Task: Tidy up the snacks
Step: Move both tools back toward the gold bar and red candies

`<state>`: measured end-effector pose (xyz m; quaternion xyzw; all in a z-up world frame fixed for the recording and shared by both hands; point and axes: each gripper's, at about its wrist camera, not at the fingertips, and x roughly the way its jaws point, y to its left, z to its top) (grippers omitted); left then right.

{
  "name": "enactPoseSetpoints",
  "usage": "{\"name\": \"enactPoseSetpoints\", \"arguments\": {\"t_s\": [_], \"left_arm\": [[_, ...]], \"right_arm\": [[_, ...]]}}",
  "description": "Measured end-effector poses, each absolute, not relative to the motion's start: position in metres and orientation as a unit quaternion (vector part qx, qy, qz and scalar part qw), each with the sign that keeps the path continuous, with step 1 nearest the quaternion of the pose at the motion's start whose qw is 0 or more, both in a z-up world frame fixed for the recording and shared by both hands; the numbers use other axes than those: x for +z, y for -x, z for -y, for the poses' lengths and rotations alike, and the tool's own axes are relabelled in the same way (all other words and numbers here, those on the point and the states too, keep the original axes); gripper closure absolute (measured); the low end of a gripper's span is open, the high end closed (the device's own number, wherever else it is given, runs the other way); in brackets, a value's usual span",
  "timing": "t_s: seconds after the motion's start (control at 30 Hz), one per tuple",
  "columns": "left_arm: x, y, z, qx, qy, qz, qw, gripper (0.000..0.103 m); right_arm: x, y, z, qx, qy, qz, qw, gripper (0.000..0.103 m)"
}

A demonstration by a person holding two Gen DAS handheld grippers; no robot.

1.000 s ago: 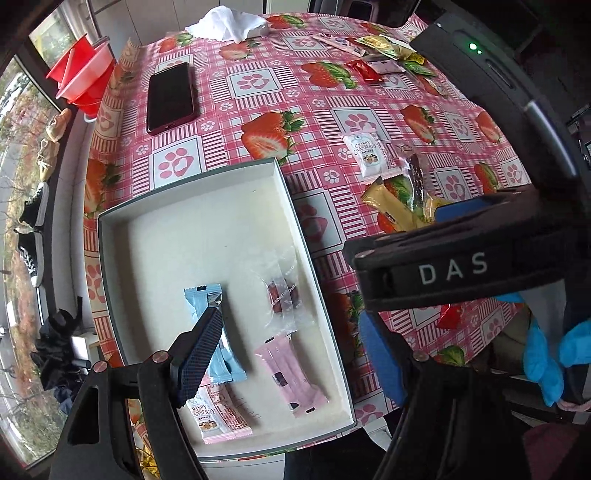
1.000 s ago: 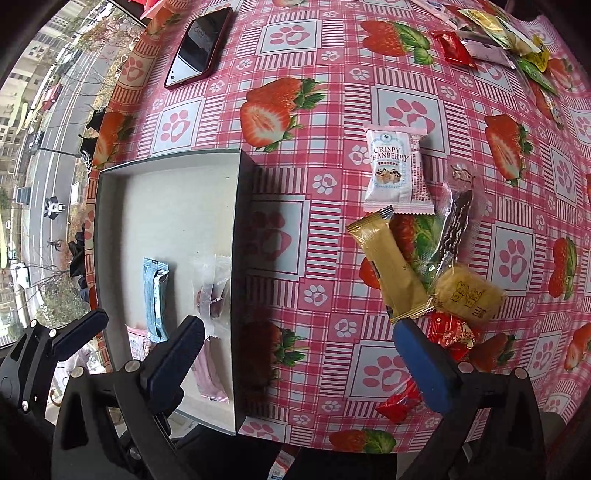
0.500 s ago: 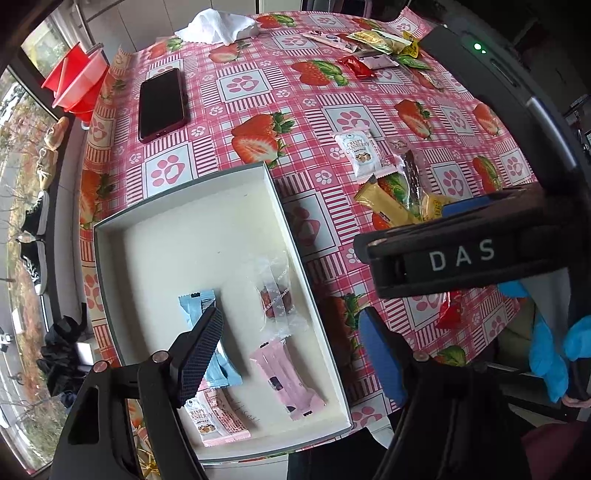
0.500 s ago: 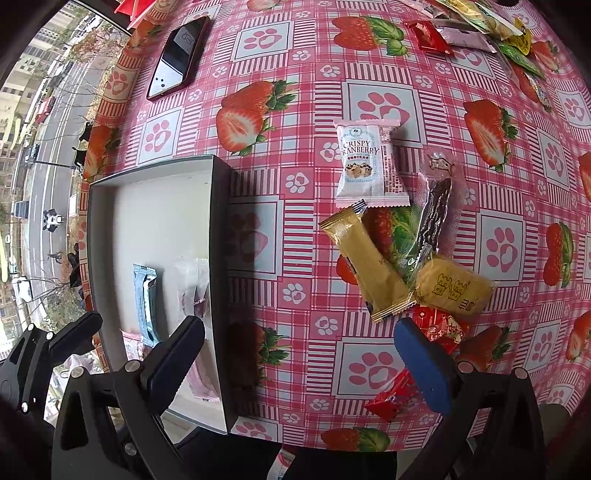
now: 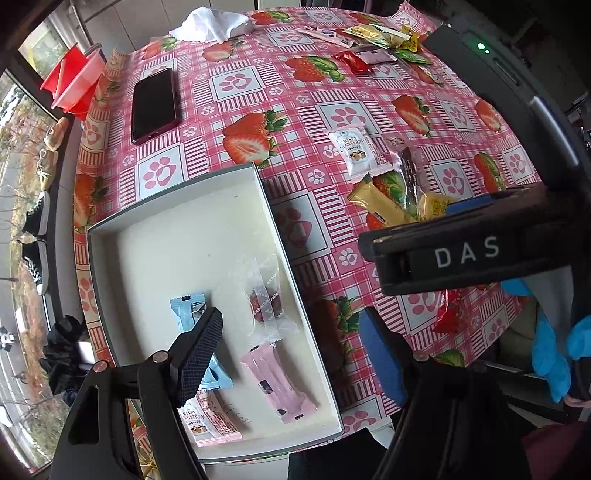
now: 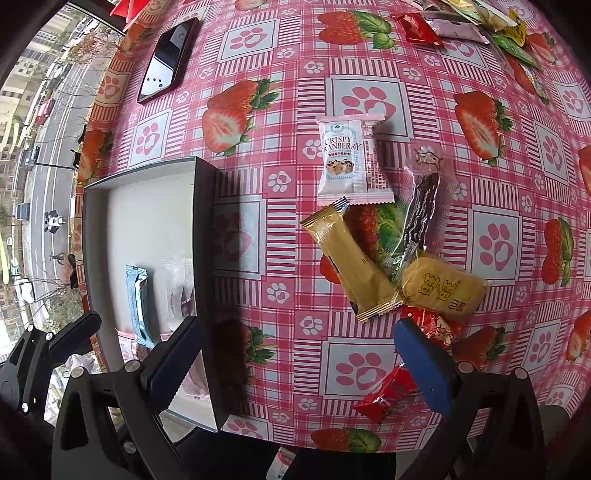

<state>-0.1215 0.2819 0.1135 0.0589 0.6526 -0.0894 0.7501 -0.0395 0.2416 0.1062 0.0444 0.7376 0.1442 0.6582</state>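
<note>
- The table (image 6: pixel 243 26), under a pink strawberry-and-paw-print cloth, carried every item noted; a dark phone (image 5: pixel 154 105) lay flat near its far left edge.
- The tray (image 5: pixel 177 221), a shallow white box with grey walls, sat at the near left edge. It held a blue bar (image 5: pixel 186 308), a clear packet (image 5: pixel 266 299), a pink bar (image 5: pixel 273 384) and a pink-and-white packet (image 5: pixel 210 422).
- The left gripper (image 5: pixel 291 354) hovered over the tray's near end, jaws apart and empty.
- The right gripper (image 6: pixel 295 358) hung above the bare cloth just beside the tray, jaws wide apart and empty.
- The loose snacks lay ahead of the right gripper: Crispy Cranberry packet (image 6: pixel 351 162), yellow bar (image 6: pixel 351 262), dark stick (image 6: pixel 421 210), yellow cake (image 6: pixel 443 291), red sweets (image 6: pixel 384 395).
- Judged light, with slippery, crinkly wrappers; the contents were probably crushable.
- The yellow bar overlapped its neighbours. A gentle pinch across its narrow middle seemed best.
</note>
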Motion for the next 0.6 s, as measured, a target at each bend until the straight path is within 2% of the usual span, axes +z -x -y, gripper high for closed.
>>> {"name": "enactPoseSetpoints", "arguments": {"t_s": [0.6], "left_arm": [[0.093,0.116,-0.234,-0.061,-0.057,-0.682,0.726,0.024]], "right_arm": [[0.051,0.053,-0.185,0.115,0.064,-0.76,0.637,0.0]]}}
